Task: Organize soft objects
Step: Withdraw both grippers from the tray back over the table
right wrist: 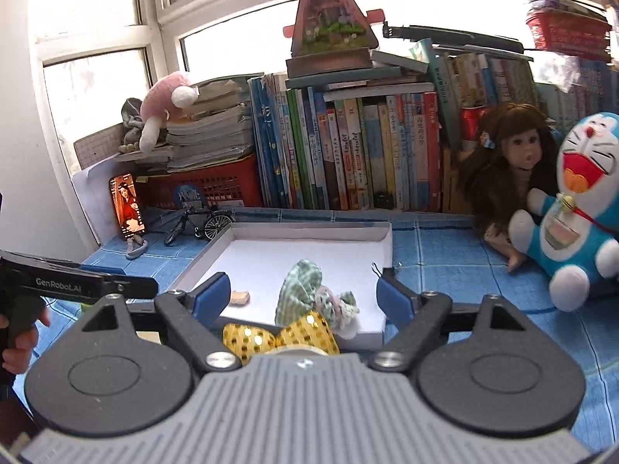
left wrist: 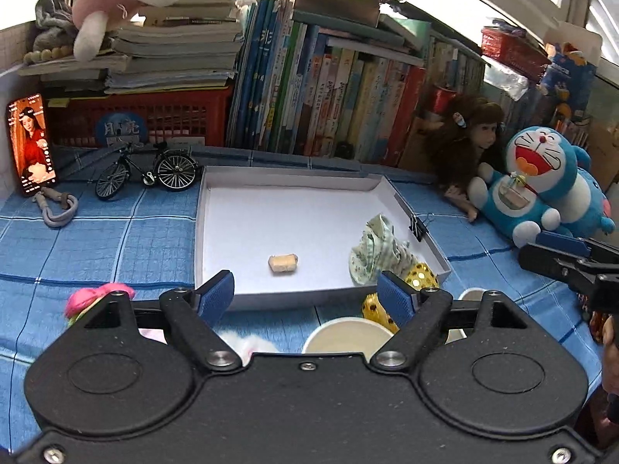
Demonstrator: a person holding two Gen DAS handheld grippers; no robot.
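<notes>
A white shallow box lies on the blue checked cloth. Inside it rest a small tan block and a crumpled green patterned cloth with a pastel scrunchie. A gold sequin bow hangs over the box's near edge. My left gripper is open above the near edge, nothing between its blue pads. My right gripper is open too, hovering over the bow and cloth without touching. A pink soft toy lies at the left.
Paper cups stand just before the box. A blue cat plush and a doll lean at the right. A toy bicycle, a phone and a wall of books line the back.
</notes>
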